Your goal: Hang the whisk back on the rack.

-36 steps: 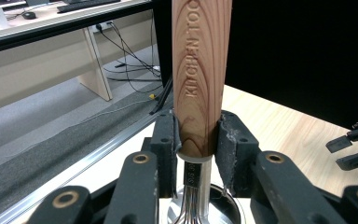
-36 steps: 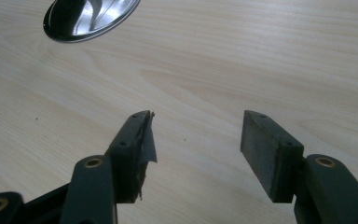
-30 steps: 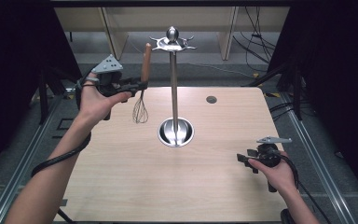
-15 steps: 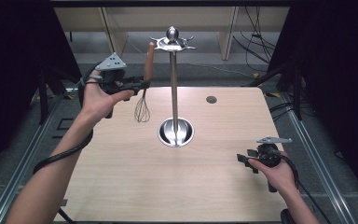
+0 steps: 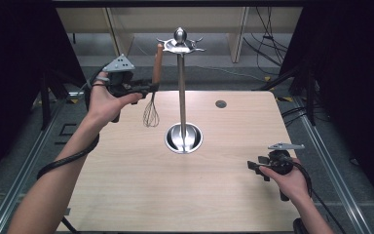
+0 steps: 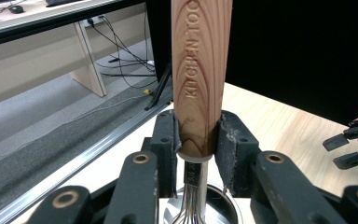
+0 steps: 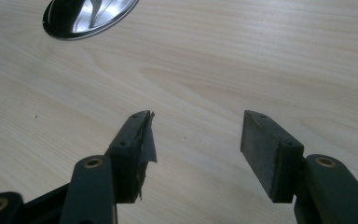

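The left gripper (image 5: 148, 88) has its jaws clamped on the lower end of the wooden handle of a wire whisk (image 5: 155, 78), just above the metal collar. The whisk hangs upright in the air, handle top close beside the hooks of the tall chrome utensil stand (image 5: 181, 92), wire head dangling above the pale wood-grain counter (image 5: 141, 185) to the left of the stand's round mirror-bright base.

The step in hand looks like hanging the whisk on one of the crown's hooks. To do that well, I would keep the handle vertical so the top end stays readable against the hook, bring it in level rather than from below, and avoid knocking the slim pole, since the stand would likely rock. The grip sits low on the handle, so the top may sway; slow travel would help. Whether the handle has a hanging loop or hole cannot be made out.

The right gripper (image 5: 260, 168) rests low near the counter's right front, jaws standing open with nothing between them.

In the left gripper view the handle (image 6: 200, 74) carries the engraved words "KITCHEN TOO", cut off at the top edge. A small stamp on the metal collar is too small to read.
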`<state>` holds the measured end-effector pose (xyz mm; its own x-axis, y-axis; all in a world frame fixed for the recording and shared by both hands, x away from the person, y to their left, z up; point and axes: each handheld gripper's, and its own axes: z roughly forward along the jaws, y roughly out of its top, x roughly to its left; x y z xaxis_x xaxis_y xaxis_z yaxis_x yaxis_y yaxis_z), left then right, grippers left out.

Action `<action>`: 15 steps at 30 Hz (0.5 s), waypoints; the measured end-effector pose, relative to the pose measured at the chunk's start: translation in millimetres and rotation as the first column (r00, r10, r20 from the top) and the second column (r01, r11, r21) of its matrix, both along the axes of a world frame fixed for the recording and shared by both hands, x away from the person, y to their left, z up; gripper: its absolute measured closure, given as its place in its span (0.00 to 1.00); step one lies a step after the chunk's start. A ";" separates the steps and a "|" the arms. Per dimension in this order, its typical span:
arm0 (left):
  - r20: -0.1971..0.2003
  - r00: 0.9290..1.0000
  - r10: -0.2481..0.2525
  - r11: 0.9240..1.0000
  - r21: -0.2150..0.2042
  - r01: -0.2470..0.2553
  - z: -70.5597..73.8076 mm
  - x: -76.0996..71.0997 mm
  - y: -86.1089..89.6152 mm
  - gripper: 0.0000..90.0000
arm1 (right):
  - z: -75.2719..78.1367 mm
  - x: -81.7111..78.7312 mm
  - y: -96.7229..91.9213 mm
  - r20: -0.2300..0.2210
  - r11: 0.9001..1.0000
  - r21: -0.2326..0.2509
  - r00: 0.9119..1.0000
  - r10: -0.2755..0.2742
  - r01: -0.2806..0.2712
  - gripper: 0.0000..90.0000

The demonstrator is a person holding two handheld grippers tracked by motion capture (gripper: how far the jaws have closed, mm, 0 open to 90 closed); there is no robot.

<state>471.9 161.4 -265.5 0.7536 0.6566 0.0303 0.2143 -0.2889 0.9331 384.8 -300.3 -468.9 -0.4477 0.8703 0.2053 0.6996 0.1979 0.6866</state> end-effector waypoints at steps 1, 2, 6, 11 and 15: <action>-0.001 1.000 0.002 1.000 0.003 -0.002 0.1 0.1 -0.3 0.77 | 0.1 -0.1 -0.1 0.000 1.000 -0.001 1.000 0.000 0.000 0.49; 0.001 1.000 -0.001 1.000 -0.001 0.001 -0.1 0.6 -0.9 0.77 | 0.1 -0.1 -0.1 0.001 1.000 -0.001 1.000 0.000 0.000 0.49; -0.002 1.000 0.000 1.000 -0.001 0.000 -0.5 1.5 -2.7 0.77 | 0.1 -0.1 -0.1 0.000 1.000 -0.001 1.000 0.000 0.000 0.49; -0.002 1.000 0.002 1.000 -0.001 -0.002 -1.0 2.7 -4.5 0.77 | 0.1 0.0 -0.3 0.001 1.000 -0.001 1.000 0.000 0.000 0.49; 0.000 1.000 0.003 1.000 0.000 -0.003 -1.5 2.6 -5.6 0.77 | 0.1 -0.1 -0.1 0.000 1.000 -0.001 1.000 0.001 -0.001 0.49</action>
